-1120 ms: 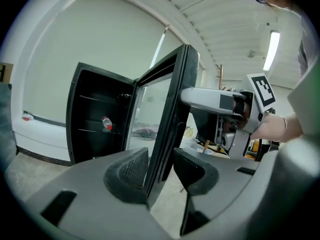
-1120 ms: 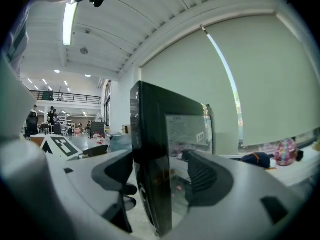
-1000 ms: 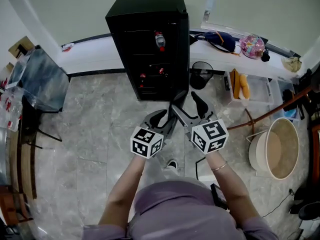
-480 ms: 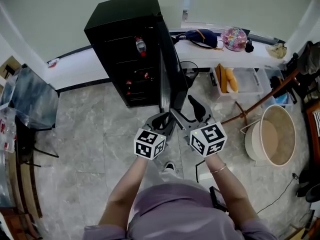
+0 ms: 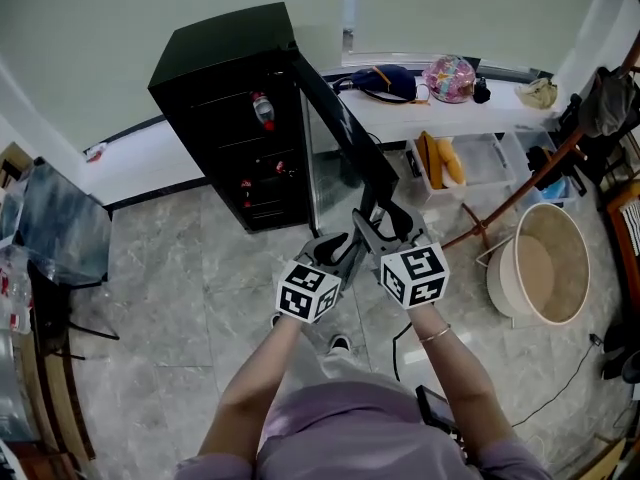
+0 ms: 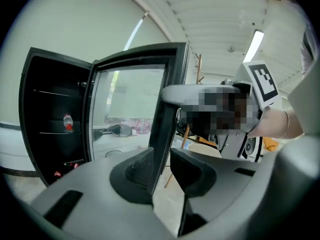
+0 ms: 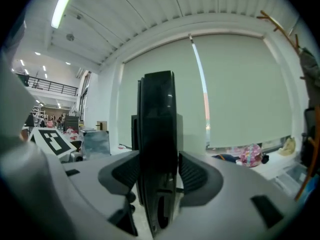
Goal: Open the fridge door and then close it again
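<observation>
head view, fridge: black, by the far wall, shelves exposed.
fridge door: swung wide to the right, its free edge near the person.
right gripper: jaws just closing, both pads now pinching the door edge.
left gripper: jaws also closing, door edge between them, a gap at one pad.
risk: a one-sided hold may slip mid-swing, so the door slams or bounces.

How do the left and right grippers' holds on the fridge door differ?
The left gripper has the edge of the fridge door against one pad, with a sliver of gap at the other; the right gripper presses both pads on it. The left's jaws stand narrower than the right's. Shared: the door is between both pairs of jaws, and both have just been closing.
</observation>
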Demonstrator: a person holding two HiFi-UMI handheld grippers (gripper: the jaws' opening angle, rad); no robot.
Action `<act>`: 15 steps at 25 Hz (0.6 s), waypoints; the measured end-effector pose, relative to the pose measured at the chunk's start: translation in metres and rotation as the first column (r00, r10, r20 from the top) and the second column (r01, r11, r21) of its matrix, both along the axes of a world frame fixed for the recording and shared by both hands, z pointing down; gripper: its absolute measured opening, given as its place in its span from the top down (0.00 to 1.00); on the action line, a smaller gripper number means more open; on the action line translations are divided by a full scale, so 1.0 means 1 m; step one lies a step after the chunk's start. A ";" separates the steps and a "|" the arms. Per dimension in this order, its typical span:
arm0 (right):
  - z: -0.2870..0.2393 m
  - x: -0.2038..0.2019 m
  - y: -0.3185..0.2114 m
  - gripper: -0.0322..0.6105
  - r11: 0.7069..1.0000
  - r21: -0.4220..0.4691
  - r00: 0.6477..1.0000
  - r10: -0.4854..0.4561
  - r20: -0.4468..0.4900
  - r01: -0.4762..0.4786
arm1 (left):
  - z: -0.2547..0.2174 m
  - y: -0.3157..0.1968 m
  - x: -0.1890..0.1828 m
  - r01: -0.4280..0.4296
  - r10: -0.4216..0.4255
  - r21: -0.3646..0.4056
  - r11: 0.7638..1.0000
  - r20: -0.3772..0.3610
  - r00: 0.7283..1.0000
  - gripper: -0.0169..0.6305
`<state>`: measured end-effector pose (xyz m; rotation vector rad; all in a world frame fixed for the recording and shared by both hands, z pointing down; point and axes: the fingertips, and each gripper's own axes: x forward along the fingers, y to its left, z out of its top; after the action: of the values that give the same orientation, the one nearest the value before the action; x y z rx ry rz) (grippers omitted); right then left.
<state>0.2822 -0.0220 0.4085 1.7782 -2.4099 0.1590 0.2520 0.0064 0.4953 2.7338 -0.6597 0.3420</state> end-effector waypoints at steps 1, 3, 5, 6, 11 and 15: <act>0.000 0.005 -0.001 0.58 1.000 0.002 1.000 0.008 0.002 -0.008 | -0.001 -0.003 -0.004 0.008 -0.008 -0.005 1.000 -0.004 1.000 0.82; 0.000 0.016 -0.001 0.57 1.000 0.005 0.999 0.030 0.012 -0.030 | -0.003 -0.010 -0.012 0.030 -0.031 -0.016 0.999 -0.014 0.999 0.82; 0.001 0.028 -0.002 0.57 0.998 0.008 0.998 0.055 0.022 -0.055 | -0.005 -0.019 -0.020 0.054 -0.055 -0.016 0.998 -0.017 0.998 0.82; 0.001 0.034 -0.002 0.57 0.998 0.010 0.997 0.067 0.025 -0.067 | -0.006 -0.025 -0.023 0.068 -0.068 -0.014 0.998 -0.018 0.998 0.82; 0.002 0.065 -0.010 0.54 0.992 0.010 0.991 0.129 0.021 -0.129 | -0.010 -0.057 -0.040 0.134 -0.134 -0.006 0.991 -0.024 0.991 0.82; 0.005 0.091 -0.014 0.49 0.984 -0.010 0.983 0.180 0.025 -0.180 | -0.008 -0.072 -0.043 0.146 -0.147 -0.009 0.989 -0.016 0.989 0.82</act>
<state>0.3734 -0.0364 0.4132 2.0012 -2.2591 0.2106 0.2089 -0.0656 0.4871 2.6585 -0.8472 0.2859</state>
